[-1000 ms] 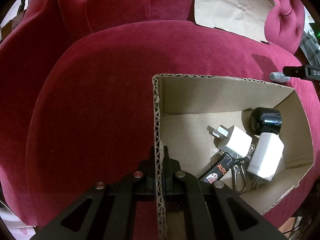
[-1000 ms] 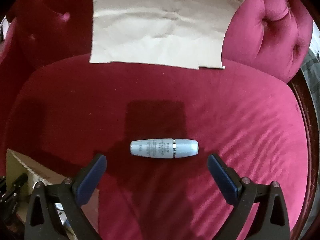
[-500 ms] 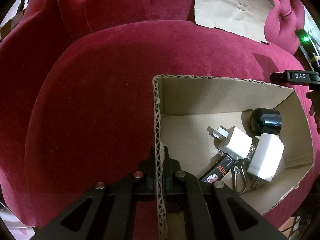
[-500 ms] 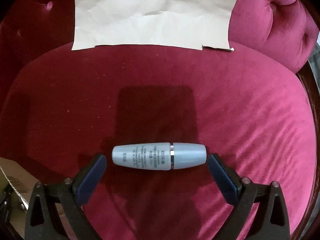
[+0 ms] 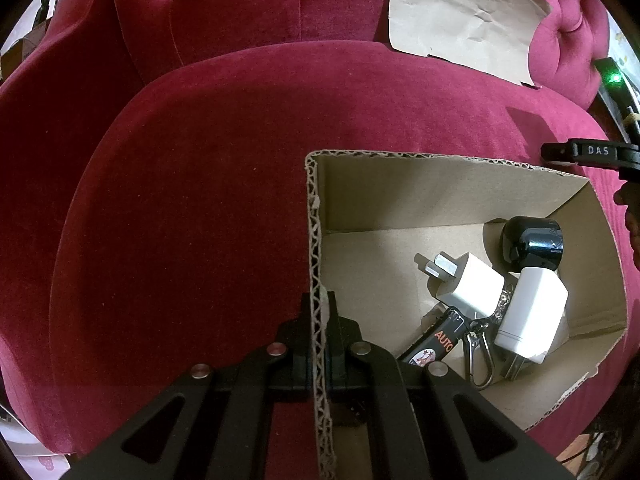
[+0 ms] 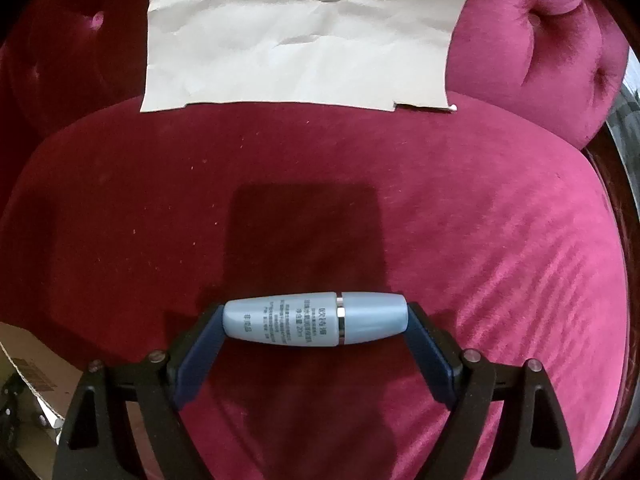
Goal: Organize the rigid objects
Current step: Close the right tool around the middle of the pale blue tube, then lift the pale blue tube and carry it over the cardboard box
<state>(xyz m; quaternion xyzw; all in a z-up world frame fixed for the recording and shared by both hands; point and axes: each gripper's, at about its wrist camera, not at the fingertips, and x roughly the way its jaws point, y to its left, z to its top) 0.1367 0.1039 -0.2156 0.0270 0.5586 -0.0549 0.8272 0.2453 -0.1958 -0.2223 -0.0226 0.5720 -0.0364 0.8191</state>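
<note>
Pickup step: right gripper [image 6: 316, 322], jaws just closing, pinches bottle [image 6: 316, 322] end to end; left gripper [image 5: 320, 320] clamps box [image 5: 440, 188] wall. Next, lift toward box at 8 o'clock.

Plush velvet seat [image 6: 480, 240], corrugated cardboard box [image 5: 440, 188], creased paper [image 6: 300, 32]

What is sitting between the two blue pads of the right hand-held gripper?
A pale blue bottle lies lengthwise on the red cushion, its ends meeting the closing pads, seen in the right wrist view.
</note>
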